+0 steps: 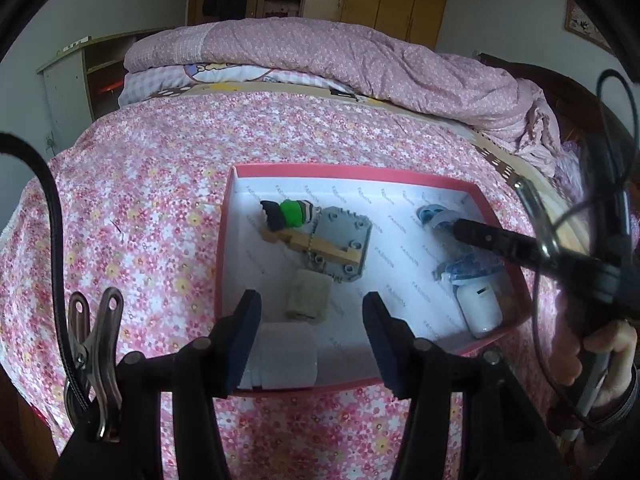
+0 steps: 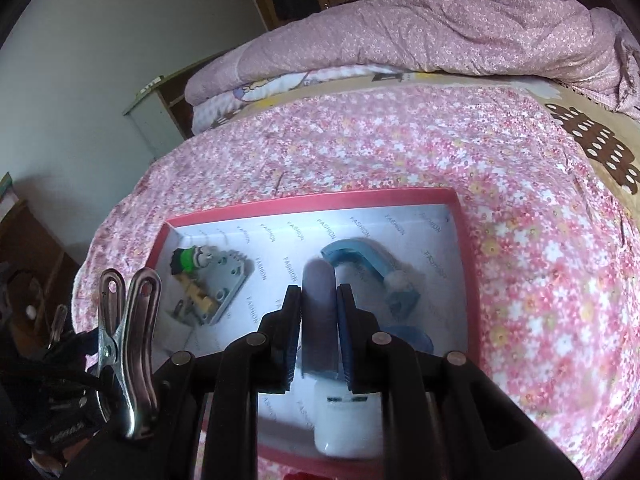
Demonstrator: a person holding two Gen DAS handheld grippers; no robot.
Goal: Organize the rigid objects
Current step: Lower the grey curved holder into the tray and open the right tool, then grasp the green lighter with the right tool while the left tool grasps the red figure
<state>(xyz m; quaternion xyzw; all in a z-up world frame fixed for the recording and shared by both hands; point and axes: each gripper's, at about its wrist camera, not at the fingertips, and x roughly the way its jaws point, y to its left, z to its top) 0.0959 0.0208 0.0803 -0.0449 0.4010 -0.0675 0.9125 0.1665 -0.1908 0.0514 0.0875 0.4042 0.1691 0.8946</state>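
A red box (image 1: 224, 240) (image 2: 312, 198) with a white lining lies on the flowered bedspread. In it are a green toy figure (image 1: 288, 214) (image 2: 188, 260), a grey studded plate (image 1: 344, 240) (image 2: 228, 280), a beige block (image 1: 308, 296), a white roll (image 1: 284, 352), a white bottle (image 1: 480, 304) (image 2: 348, 420) and a curved blue piece (image 2: 360, 254). My left gripper (image 1: 311, 298) hovers open over the box's near end, with nothing gripped. My right gripper (image 2: 319, 292) (image 1: 460, 227) reaches in from the right, shut on a flat grey-blue piece (image 2: 318, 312) with a rounded tip.
A folded pink quilt (image 1: 360, 56) (image 2: 440, 36) lies along the far side of the bed. A low cabinet (image 1: 80, 80) stands at the left by the wall. A person's hand (image 1: 600, 360) holds the right gripper's handle. Flowered bedspread (image 2: 540, 280) surrounds the box.
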